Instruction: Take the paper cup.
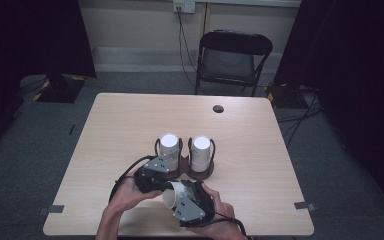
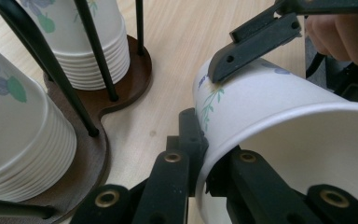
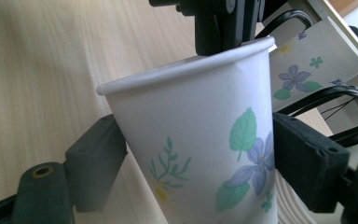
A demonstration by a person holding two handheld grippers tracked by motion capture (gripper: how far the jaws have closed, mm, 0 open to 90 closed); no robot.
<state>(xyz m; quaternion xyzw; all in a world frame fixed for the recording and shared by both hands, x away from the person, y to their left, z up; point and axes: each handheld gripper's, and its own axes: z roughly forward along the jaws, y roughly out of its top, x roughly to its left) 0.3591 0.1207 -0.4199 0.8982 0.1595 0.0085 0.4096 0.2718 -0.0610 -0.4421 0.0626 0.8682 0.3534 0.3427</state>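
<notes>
White floral paper cup [image 1: 172, 194] — tilted; above table

Matt paper cup [image 3: 200, 154] (smooth), wood-grain table [image 1: 130, 120]

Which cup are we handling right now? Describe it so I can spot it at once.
On the table's near edge, in front of the brown holder with two upside-down cup stacks, both grippers meet. The loose cup lies on its side between them, the left gripper pinching its rim. Unlike the stacked cups, it is single and tipped over.
</notes>
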